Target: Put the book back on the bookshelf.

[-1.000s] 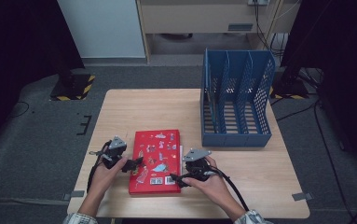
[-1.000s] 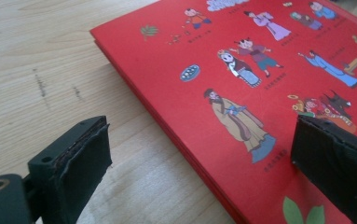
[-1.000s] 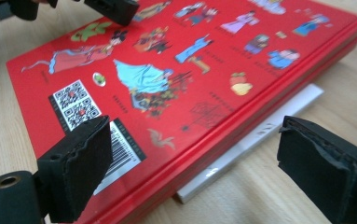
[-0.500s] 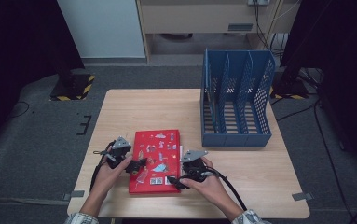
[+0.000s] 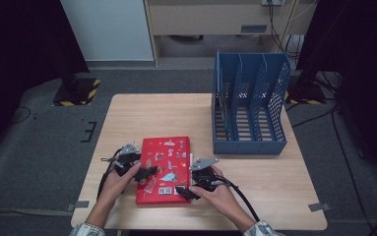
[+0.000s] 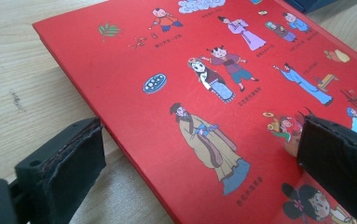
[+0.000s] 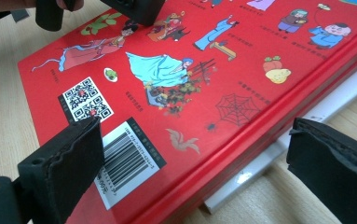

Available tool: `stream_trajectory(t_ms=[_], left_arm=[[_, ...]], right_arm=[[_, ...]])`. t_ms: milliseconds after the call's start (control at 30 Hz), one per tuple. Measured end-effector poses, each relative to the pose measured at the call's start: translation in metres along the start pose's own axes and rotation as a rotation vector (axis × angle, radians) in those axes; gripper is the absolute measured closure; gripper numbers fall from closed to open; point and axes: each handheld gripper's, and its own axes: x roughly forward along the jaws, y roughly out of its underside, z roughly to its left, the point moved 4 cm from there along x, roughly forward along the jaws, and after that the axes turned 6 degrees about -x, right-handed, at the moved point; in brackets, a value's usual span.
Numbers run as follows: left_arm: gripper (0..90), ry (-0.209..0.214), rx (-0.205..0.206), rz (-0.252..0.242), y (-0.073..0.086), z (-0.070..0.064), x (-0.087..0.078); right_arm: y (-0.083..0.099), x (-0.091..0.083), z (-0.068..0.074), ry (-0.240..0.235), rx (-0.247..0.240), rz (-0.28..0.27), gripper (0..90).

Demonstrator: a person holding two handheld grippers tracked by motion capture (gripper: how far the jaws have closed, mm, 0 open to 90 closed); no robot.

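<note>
Right gripper (image 7: 190,154), spread, straddles the red book (image 7: 213,79); its view reveals a barcode (image 7: 129,154)

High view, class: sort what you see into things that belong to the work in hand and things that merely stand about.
In the work:
flat red picture book
left gripper, open, astride the book's edge
right gripper, open, astride its other edge

Standing about:
blue perforated plastic file rack
white sheet under the book
wooden table
</note>
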Motion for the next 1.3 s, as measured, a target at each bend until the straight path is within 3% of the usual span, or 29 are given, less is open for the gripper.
stream_trajectory(t_ms=[133,567,1000,1300], left_arm=[[0.0,0.025,-0.017,-0.004,-0.001,0.001,0.003],[4.1,0.001,0.006,-0.014,-0.005,-0.001,-0.001],[8.5,-0.022,0.009,-0.016,-0.013,-0.007,-0.003],[9.2,0.001,0.033,0.015,-0.015,-0.011,0.003]], right_arm=[[0.000,0.001,0.001,-0.002,0.002,-0.002,4.1],[0.003,0.004,-0.002,-0.033,0.057,-0.006,2.3],[0.002,0.004,-0.004,-0.047,0.062,-0.006,0.2],[0.004,0.004,-0.012,-0.074,0.090,0.004,0.2]])
